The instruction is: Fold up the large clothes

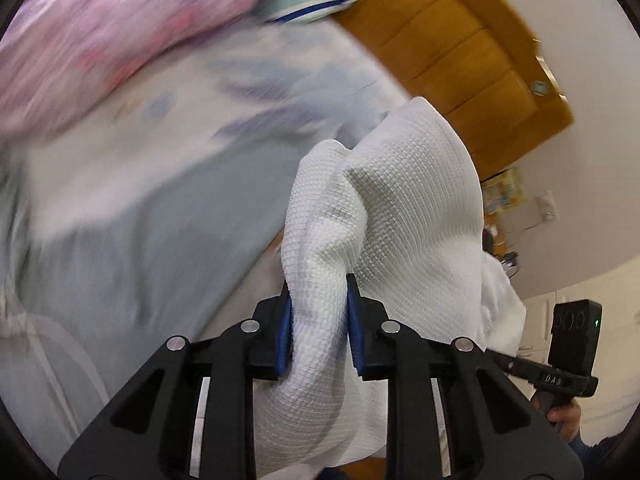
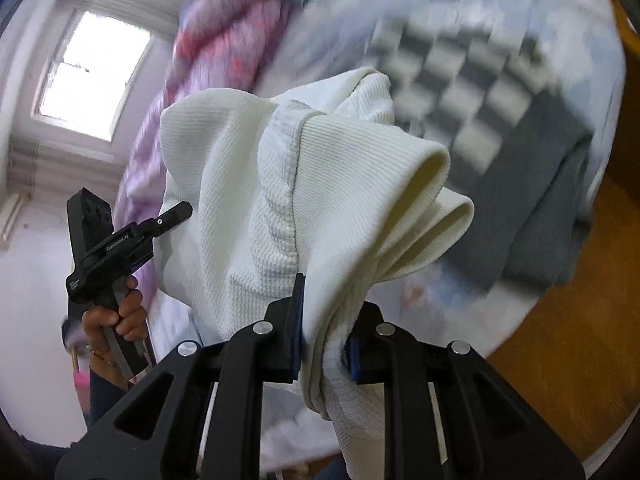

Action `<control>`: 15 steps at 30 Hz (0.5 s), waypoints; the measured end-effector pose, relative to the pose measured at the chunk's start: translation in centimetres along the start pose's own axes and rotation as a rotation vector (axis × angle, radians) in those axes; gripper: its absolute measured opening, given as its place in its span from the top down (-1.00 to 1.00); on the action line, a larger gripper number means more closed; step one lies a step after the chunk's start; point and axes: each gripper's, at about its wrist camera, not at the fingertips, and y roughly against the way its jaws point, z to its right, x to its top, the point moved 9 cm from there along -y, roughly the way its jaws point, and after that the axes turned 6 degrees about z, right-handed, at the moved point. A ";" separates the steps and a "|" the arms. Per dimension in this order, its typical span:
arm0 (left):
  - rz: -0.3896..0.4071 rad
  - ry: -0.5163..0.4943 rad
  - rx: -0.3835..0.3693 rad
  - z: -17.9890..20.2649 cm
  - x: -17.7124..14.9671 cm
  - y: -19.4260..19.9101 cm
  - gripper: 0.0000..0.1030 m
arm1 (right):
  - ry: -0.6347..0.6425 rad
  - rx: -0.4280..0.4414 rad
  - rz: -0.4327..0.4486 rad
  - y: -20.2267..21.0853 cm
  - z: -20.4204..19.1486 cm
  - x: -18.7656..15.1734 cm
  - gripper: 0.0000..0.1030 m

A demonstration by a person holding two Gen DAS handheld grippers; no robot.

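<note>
A white waffle-knit garment (image 1: 400,200) hangs bunched in the air above the bed. My left gripper (image 1: 318,292) is shut on a thick fold of it, and the cloth spills over both blue pads. In the right wrist view the same garment (image 2: 248,184) shows a ribbed hem and a seam. My right gripper (image 2: 326,312) is shut on another gathered part of it, the cloth wrapped over the right finger. Each view shows the other gripper's handle (image 1: 572,344) (image 2: 100,248) held in a hand.
Below lies a bed with a pale blue-grey sheet (image 1: 140,200) and a pink-purple quilt (image 1: 100,32). A dark grey checkered garment (image 2: 500,120) rests on the bed. A wooden headboard (image 1: 460,40), wooden floor (image 2: 560,360) and a window (image 2: 92,72) surround it.
</note>
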 end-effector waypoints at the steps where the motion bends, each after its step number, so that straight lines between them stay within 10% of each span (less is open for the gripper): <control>1: 0.005 -0.047 -0.013 1.9 1.9 -1.4 0.54 | -0.017 -0.011 0.041 0.6 0.8 1.5 0.69; 6: -0.067 -0.136 -0.037 8.1 6.8 -11.3 0.50 | -0.122 -0.118 0.113 0.4 6.9 6.3 0.68; 10: -0.157 -0.210 0.192 6.2 5.8 -19.7 0.28 | -0.195 -0.291 0.055 -3.5 15.7 6.7 0.56; 15: -0.180 -0.112 0.310 2.5 5.4 -21.7 -0.47 | -0.141 -0.401 0.075 -4.6 19.3 7.1 0.21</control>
